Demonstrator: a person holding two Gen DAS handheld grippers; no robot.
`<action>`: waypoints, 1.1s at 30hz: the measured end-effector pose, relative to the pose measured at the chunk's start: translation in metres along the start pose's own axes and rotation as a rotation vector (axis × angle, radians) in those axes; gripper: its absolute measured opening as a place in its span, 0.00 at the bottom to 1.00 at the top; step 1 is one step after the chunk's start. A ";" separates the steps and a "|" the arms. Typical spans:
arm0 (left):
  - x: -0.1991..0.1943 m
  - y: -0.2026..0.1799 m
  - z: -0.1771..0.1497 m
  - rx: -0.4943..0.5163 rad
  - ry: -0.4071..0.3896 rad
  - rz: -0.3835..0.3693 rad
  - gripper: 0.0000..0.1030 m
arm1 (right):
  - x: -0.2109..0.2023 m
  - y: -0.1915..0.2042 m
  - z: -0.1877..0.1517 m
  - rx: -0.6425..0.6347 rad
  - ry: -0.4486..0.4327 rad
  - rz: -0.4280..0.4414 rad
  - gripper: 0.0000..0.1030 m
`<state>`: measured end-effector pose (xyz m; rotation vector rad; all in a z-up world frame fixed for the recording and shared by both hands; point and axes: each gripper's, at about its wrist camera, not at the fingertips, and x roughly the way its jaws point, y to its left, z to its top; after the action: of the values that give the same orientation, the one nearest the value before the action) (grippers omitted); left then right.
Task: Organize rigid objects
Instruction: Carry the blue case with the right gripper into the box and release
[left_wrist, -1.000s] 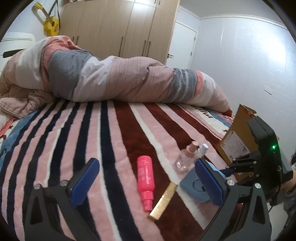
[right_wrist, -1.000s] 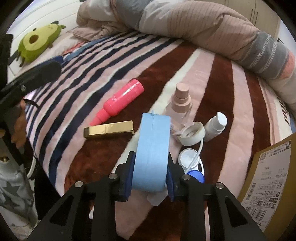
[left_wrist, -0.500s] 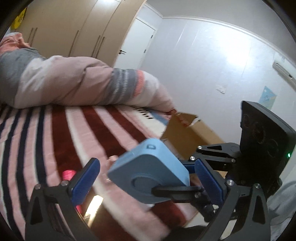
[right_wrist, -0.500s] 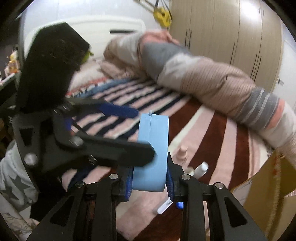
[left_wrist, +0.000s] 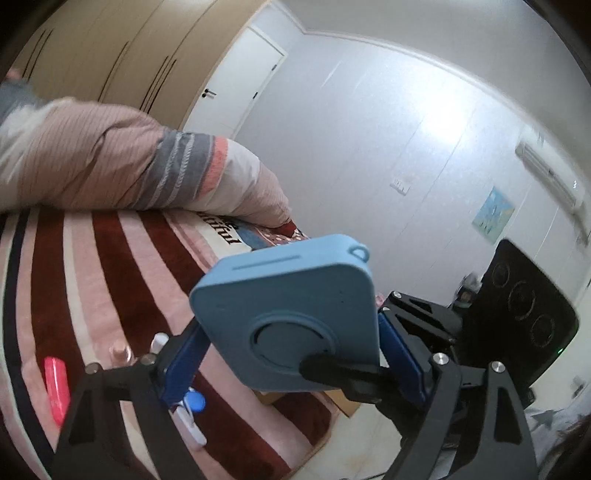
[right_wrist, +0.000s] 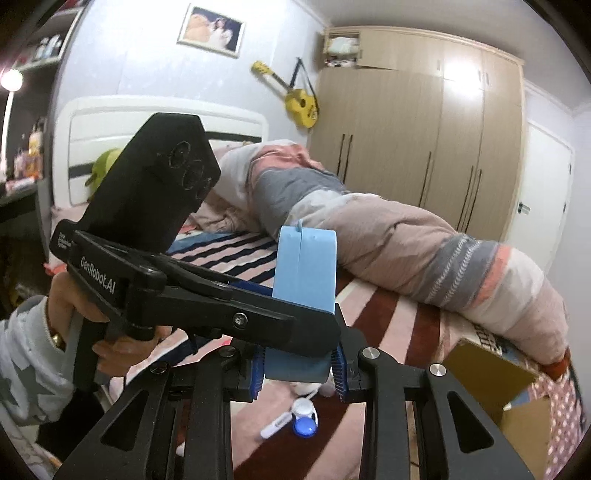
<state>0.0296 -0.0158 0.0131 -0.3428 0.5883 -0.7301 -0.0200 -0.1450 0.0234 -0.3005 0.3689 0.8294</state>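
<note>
My right gripper (right_wrist: 300, 369) is shut on a light blue square case (right_wrist: 304, 273) and holds it upright in the air above the bed. In the left wrist view the same blue case (left_wrist: 291, 314) sits between my left gripper's (left_wrist: 291, 354) blue pads, with the right gripper's black finger across its lower face. The left jaws flank the case; I cannot tell whether they press on it. On the striped blanket (left_wrist: 92, 280) below lie a pink bottle (left_wrist: 57, 391), a clear bottle with a pink cap (left_wrist: 120, 352) and a small white-and-blue case (right_wrist: 304, 419).
An open cardboard box (right_wrist: 498, 384) stands at the bed's right edge. A rolled quilt (right_wrist: 369, 240) lies across the back of the bed. Wardrobes (right_wrist: 413, 140) and a door fill the far wall.
The right gripper lifted the blue case off the bed into the air. The left gripper swung right and up, and its jaws came around the case.
</note>
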 end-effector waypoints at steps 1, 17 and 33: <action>0.006 -0.012 0.004 0.040 0.006 0.022 0.84 | -0.005 -0.005 -0.001 0.007 -0.001 -0.011 0.24; 0.152 -0.081 0.035 0.187 0.277 0.018 0.84 | -0.066 -0.132 -0.049 0.347 0.087 -0.115 0.24; 0.075 -0.052 0.049 0.227 0.156 0.258 0.87 | -0.044 -0.131 -0.051 0.359 0.149 -0.130 0.56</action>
<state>0.0773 -0.1007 0.0480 0.0025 0.6754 -0.5704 0.0418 -0.2778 0.0119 -0.0497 0.6217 0.6010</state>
